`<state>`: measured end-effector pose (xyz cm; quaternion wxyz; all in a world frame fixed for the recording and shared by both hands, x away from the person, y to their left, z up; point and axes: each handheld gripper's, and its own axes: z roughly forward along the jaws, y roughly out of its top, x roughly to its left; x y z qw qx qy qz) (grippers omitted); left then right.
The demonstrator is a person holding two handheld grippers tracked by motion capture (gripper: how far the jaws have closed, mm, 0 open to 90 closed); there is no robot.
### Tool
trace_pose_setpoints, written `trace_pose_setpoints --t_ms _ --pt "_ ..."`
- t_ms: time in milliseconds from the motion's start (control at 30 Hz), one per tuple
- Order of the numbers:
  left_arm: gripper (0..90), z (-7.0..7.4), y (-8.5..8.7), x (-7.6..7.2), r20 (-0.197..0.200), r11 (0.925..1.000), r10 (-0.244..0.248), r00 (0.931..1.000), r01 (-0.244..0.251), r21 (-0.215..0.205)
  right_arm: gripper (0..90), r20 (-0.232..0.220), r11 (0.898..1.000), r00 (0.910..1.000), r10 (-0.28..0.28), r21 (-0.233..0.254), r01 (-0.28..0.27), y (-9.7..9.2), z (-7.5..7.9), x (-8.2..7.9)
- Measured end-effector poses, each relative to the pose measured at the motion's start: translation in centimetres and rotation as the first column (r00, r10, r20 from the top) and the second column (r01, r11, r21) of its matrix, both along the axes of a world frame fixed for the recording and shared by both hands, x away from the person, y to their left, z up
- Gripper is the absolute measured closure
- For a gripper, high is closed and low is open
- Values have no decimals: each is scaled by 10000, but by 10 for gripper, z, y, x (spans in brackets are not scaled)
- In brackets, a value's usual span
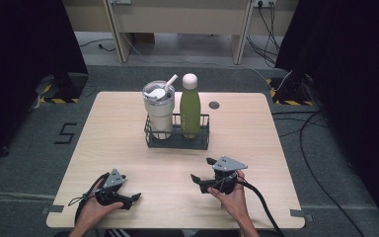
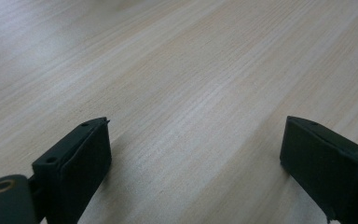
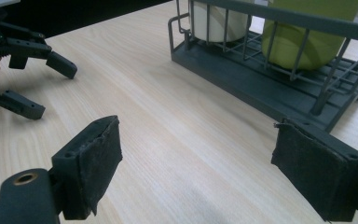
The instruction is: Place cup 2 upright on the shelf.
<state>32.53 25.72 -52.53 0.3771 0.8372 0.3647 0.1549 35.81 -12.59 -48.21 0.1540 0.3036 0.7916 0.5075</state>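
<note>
So the whole setup sits on a light wood table (image 1: 128, 138), and the biggest thing on it is the dark wire rack (image 1: 177, 132) parked toward the far middle. Inside the rack stand two drink containers, both upright: a cream tumbler (image 1: 159, 109) with a lid and straw on its left side, and a green bottle (image 1: 190, 106) with a pale pink cap just beside it on the right. Long axis of both is vertical, so any grab looks like a side-on squeeze around the body rather than from the top.

Down at the near edge, the right gripper (image 1: 203, 170) is held off to the right of centre with its jaws spread wide and nothing between them. In the right gripper view the rack (image 3: 261, 88) lies ahead and up to the right of the pads (image 3: 100, 168), with the green bottle (image 3: 303, 44) being the closer of the two.

The left gripper (image 1: 131, 200) sits near the front-left, also wide open and empty, looking at bare wood (image 2: 177, 93).

Going by that, the right hand is the nearer one to the rack, and the bottle seems the natural pick for it.
</note>
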Motion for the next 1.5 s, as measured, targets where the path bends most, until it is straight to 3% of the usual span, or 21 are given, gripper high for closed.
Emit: trace_pose_setpoints --t_ms 800,1500 --pt "80 0 0 0 -5 10000 22 10000 -22 11 153 -456 10000 9989 -48 -61 45 -16 -9 -13" --pt "79 0 0 0 -9 10000 22 10000 -22 -1 153 -852 9986 9964 -34 -520 -11 -20 -16 -21"
